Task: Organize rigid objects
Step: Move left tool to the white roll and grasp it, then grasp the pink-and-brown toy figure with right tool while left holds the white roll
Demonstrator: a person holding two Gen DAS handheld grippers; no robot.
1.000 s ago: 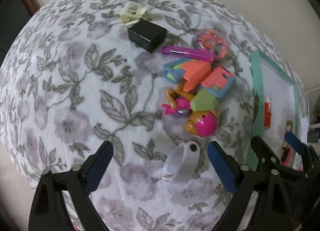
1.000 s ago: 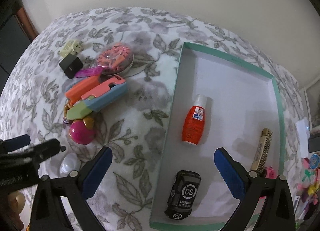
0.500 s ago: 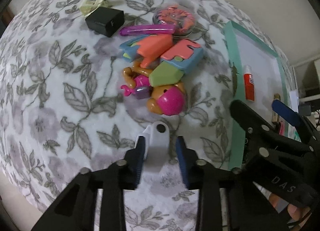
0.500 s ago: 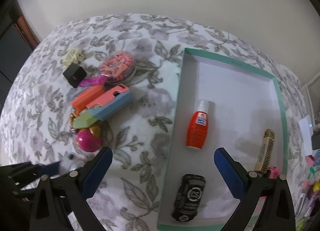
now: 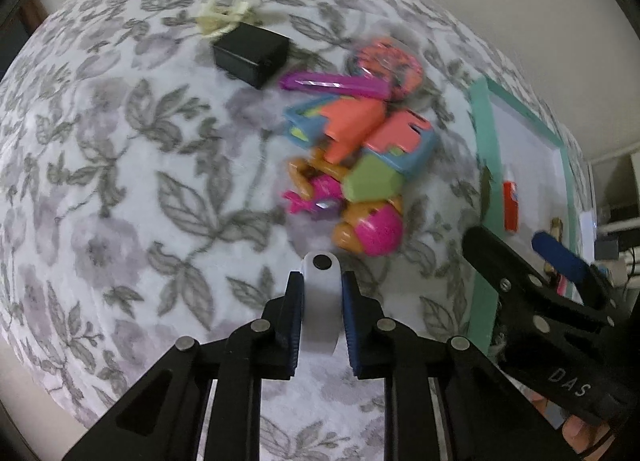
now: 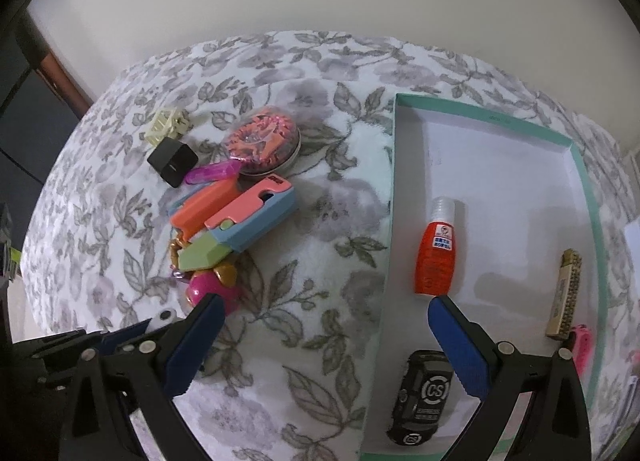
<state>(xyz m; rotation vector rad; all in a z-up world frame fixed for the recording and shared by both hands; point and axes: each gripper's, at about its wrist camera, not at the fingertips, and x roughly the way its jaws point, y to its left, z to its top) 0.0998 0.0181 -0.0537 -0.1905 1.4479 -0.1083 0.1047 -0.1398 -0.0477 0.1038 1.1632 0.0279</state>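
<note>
Your left gripper [image 5: 321,303] has just closed, pads clamped on the white clip [image 5: 320,293]; your right gripper [image 6: 322,335] gapes wide w/ nothing between, over the tray edge [image 6: 390,261].

One tray [image 6: 588,181], three items inside

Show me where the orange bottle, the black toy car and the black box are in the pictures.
orange bottle [image 6: 437,257]: right wrist view, on its label.
black toy car [image 6: 424,397]: right wrist view, on its roof.
black box [image 5: 251,52]: left wrist view, on its top face.
</note>
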